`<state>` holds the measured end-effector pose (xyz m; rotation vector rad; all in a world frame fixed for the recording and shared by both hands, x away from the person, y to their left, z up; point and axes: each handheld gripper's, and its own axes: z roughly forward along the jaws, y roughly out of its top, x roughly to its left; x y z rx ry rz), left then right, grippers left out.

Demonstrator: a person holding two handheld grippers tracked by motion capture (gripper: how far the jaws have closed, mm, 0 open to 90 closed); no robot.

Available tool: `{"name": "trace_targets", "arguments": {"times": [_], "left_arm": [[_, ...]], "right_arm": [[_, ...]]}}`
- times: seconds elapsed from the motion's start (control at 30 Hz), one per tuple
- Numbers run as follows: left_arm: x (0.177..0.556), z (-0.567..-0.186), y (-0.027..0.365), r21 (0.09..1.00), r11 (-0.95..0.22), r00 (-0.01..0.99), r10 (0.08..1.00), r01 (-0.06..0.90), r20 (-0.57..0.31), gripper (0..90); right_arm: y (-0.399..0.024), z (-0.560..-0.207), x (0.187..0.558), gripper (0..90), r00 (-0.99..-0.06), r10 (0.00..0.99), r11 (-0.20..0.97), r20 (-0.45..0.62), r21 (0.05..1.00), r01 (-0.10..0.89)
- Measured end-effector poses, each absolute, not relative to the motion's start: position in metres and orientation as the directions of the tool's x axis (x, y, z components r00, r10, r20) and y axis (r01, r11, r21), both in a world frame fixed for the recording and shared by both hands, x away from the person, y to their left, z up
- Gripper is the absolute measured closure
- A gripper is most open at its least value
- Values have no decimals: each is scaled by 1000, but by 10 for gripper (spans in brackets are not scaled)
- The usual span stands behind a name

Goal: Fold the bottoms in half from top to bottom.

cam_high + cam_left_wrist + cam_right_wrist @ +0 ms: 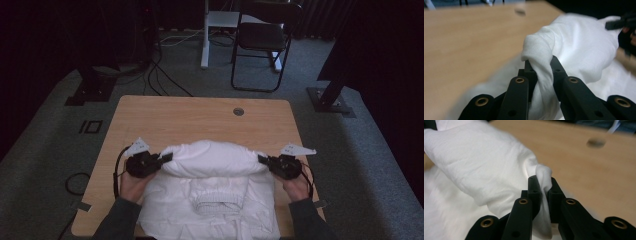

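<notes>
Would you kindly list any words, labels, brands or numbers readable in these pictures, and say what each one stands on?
None: no text can be read anywhere.
White garment: plain, no print or label in view.
Wooden table: bare, no markings.
Floor marking: a plain rectangular outline, not lettering.

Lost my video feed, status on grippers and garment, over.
Left gripper and right gripper both clamped on white cloth garment. Its far edge lifted, lower part flat on wooden table. Nothing obstructing.

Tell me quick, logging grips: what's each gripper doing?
Left gripper: closed on a fold of the white garment.
Right gripper: closed on the garment's other end.
</notes>
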<state>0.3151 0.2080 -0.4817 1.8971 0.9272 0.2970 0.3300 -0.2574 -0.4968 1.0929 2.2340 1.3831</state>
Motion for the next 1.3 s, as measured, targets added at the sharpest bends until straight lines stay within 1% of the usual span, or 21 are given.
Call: {"name": "trace_targets", "arguments": {"times": [0.07,0.2,0.27,0.4,0.57,0.73,0.87,1.03,1.13,1.3], "left_arm": [[307,-499,205,815,-264,674,713,515,-194,809],[304,-534,193,737,-355,659,735,575,-160,810],[307,-542,188,722,-369,653,742,585,-149,810],[316,-547,187,723,-357,639,754,592,-151,811],[326,-550,191,736,-323,617,770,595,-161,809],[345,-548,189,732,-324,594,793,599,-136,809],[364,-546,188,729,-315,568,814,607,-122,809],[390,-542,184,718,-323,536,840,617,-82,808],[407,-541,182,713,-309,503,861,630,-71,808],[430,-540,183,708,-275,462,883,651,-83,807]], "right_arm": [[-254,-514,320,840,-670,734,298,115,832,468],[-247,-544,311,835,-669,730,337,142,776,533],[-241,-555,311,834,-669,730,368,140,744,558],[-232,-555,315,833,-665,739,406,108,716,567],[-227,-555,324,831,-655,748,397,110,716,575],[-222,-555,345,830,-642,760,395,95,718,574],[-217,-553,369,830,-624,776,383,97,713,587],[-212,-551,398,829,-600,793,366,105,706,607],[-207,-550,415,830,-584,804,354,110,701,620],[-203,-550,440,829,-546,828,312,128,705,637]]}}
